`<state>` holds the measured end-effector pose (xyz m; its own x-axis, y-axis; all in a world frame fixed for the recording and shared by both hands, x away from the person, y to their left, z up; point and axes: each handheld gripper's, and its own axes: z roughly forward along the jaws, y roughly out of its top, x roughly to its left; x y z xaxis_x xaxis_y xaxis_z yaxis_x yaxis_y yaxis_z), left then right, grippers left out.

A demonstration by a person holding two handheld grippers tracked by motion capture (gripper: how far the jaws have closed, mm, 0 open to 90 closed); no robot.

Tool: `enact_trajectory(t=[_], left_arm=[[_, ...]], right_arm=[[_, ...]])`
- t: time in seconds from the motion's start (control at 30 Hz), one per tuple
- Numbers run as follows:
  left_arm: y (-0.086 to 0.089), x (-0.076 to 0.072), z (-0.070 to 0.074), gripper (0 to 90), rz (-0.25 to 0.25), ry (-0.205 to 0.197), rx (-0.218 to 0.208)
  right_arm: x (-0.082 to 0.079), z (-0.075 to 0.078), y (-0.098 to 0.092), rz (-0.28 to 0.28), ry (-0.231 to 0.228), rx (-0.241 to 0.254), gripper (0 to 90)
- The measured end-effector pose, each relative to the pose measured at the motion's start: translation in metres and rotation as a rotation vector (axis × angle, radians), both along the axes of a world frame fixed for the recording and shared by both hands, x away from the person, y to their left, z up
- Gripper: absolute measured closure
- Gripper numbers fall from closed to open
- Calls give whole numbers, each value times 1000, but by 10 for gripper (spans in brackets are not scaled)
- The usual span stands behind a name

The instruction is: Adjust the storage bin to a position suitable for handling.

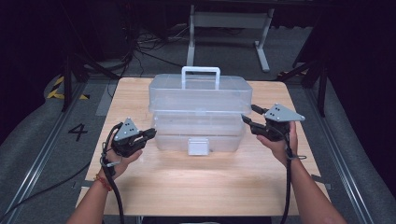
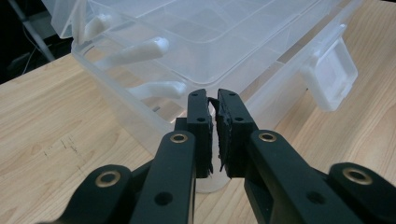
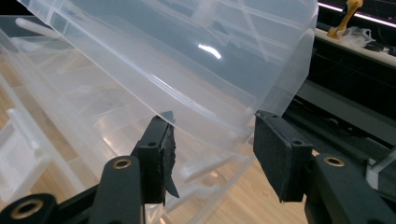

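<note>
Two grippers are held at the sides of a clear plastic box (image 1: 198,119) standing mid-table (image 1: 196,186), handle (image 1: 201,74) up at its back and latch (image 1: 198,146) facing the person. Left gripper (image 1: 150,134) is seen just at the box's lower left corner; in the left gripper view its jaws are nearly closed, a thin slit left between the pads, nothing clamped, box wall (image 2: 140,112) right ahead of the tips. Right gripper (image 1: 247,116) is placed at the box's right end by the raised upper tray; in the right gripper view the jaws stand moderately apart with the tray's rounded corner (image 3: 224,126) between them, pad contact cannot be told. Cables (image 1: 140,46) and a white frame (image 1: 229,28) lie on the floor beyond the table.
</note>
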<state>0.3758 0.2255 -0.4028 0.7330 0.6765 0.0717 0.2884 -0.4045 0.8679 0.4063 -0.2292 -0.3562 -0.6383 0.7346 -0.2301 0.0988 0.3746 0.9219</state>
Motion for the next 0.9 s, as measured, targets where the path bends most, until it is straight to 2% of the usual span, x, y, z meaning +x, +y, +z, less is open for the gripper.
enact_trajectory(t=[0.23,0.4,0.5,0.9], left_arm=[[-1,0,0,828,-6,-1,-4],[-3,1,-1,792,-13,-4,2],[-4,1,-1,783,-16,2,-2],[-7,2,-2,758,-35,7,1]], right_arm=[[7,6,2,-33,-6,30,499],[13,11,5,-65,-12,17,525],[16,15,6,-77,-1,36,534],[20,27,10,-127,-34,28,591]])
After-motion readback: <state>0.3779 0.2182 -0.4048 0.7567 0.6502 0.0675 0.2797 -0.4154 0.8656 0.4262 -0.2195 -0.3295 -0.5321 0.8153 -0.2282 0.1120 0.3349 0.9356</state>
